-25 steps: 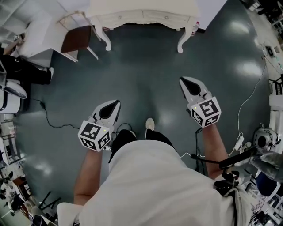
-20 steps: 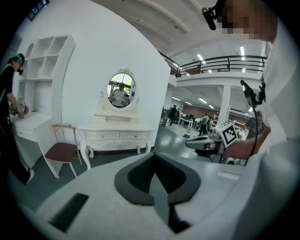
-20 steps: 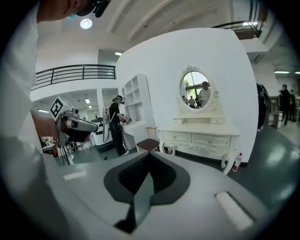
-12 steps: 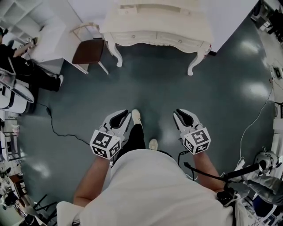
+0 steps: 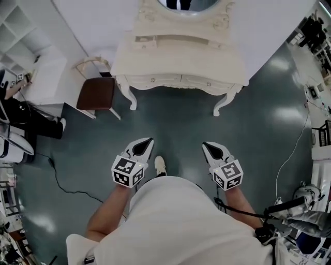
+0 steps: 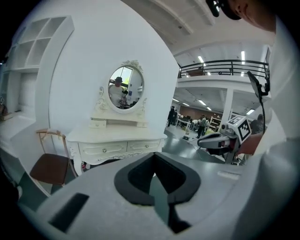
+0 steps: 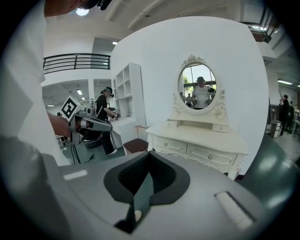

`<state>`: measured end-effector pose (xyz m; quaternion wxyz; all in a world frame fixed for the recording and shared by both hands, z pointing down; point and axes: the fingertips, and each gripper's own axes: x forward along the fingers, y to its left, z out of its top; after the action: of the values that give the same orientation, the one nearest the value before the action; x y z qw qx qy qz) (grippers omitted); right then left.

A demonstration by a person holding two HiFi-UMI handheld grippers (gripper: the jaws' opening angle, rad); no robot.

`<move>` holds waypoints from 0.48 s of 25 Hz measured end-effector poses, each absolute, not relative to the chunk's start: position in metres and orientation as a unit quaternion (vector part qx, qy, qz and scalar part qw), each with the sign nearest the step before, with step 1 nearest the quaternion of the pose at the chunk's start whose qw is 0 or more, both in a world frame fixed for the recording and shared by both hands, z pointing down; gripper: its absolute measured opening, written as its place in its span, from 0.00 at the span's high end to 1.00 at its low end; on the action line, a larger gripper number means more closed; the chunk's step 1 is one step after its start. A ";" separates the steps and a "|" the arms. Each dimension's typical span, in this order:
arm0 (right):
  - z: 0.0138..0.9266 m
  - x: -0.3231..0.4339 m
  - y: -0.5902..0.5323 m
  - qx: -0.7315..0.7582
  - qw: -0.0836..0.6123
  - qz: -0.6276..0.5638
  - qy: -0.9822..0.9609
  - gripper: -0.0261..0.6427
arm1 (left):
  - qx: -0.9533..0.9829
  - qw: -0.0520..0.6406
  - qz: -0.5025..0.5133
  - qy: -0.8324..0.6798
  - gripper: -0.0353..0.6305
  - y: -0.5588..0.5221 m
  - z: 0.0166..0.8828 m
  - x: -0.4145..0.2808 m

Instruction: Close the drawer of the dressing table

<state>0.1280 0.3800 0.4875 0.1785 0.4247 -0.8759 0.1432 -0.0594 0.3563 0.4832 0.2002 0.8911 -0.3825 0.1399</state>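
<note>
Dressing table [image 5: 178, 64] top centre of frame, front running left-right, well apart from both. My left gripper [image 5: 147, 141] jaws just closed together, empty; right gripper [image 5: 207, 147] pinched together, empty. Neither nearer.

Two tools show in the head view: the left tool [image 5: 145, 145] lower left of centre and the right tool [image 5: 209, 148] lower right. One desk [image 5: 178, 62] stands at the top, with one oval mirror [image 5: 189, 4] and two front drawers [image 5: 155, 80]. One brown-seated chair [image 5: 95, 93] is at upper left, and one white shoe [image 5: 160, 164] at centre.
</note>
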 end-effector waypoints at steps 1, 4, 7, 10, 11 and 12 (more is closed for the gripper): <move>0.486 0.124 0.362 0.430 0.179 0.146 -0.873 0.96 | 0.894 0.200 0.144 -0.373 0.95 0.337 0.484 -0.063; 0.484 0.113 0.311 0.446 0.176 0.155 -0.864 0.96 | 0.898 0.201 0.155 -0.358 0.94 0.280 0.487 -0.076; 0.477 0.107 0.270 0.447 0.175 0.156 -0.863 0.96 | 0.893 0.212 0.148 -0.369 0.94 0.230 0.488 -0.082; 0.482 0.110 0.226 0.440 0.181 0.159 -0.865 0.96 | 0.886 0.219 0.146 -0.381 0.94 0.182 0.498 -0.081; 0.487 0.112 0.209 0.436 0.183 0.161 -0.866 0.96 | 0.883 0.221 0.148 -0.387 0.94 0.165 0.503 -0.080; 0.492 0.115 0.192 0.432 0.186 0.163 -0.868 0.96 | 0.879 0.223 0.150 -0.394 0.94 0.147 0.508 -0.079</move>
<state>0.1154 0.1918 0.4915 0.1856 0.4316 -0.8676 0.1628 -0.0790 0.1468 0.5080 0.2225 0.8789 -0.3945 0.1499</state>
